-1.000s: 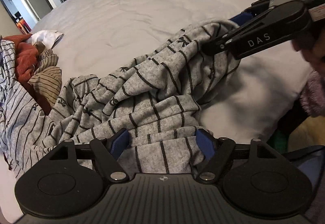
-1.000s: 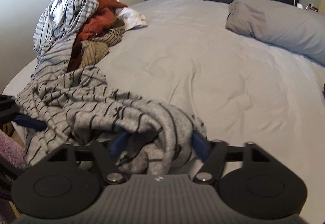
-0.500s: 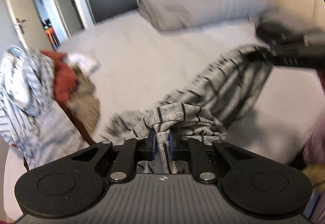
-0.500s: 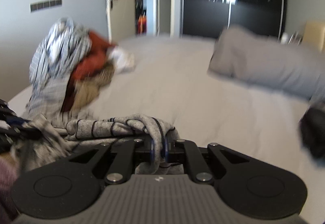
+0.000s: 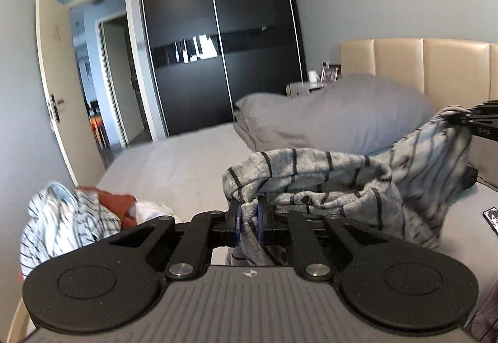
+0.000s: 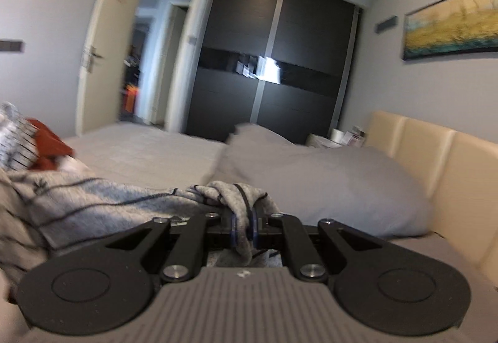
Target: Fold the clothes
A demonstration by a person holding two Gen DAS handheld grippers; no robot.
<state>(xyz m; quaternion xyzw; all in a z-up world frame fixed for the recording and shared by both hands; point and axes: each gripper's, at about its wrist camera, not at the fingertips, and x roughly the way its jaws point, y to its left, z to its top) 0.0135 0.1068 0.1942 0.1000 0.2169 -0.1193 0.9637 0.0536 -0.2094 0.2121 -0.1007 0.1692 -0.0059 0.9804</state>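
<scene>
A grey garment with thin dark stripes (image 5: 342,175) hangs lifted above the bed, stretched between both grippers. My left gripper (image 5: 248,218) is shut on one bunched edge of it. The right gripper (image 5: 467,119) shows at the far right of the left wrist view, pinching the other end. In the right wrist view that gripper (image 6: 243,226) is shut on a fold of the same striped garment (image 6: 109,200), which trails off to the left. The garment's lower part is hidden behind the gripper bodies.
A pile of other clothes (image 5: 71,218), striped, rust-red and white, lies at the bed's left edge. Grey pillows (image 5: 326,116) rest against a beige headboard (image 5: 435,66). A phone (image 5: 491,217) lies on the grey bedsheet (image 5: 174,162) at right. Dark wardrobe and an open door stand behind.
Both grippers went from open around the striped garment to shut on it, then rose, lifting it off the bed. The views have tilted up toward the wardrobe and headboard.
</scene>
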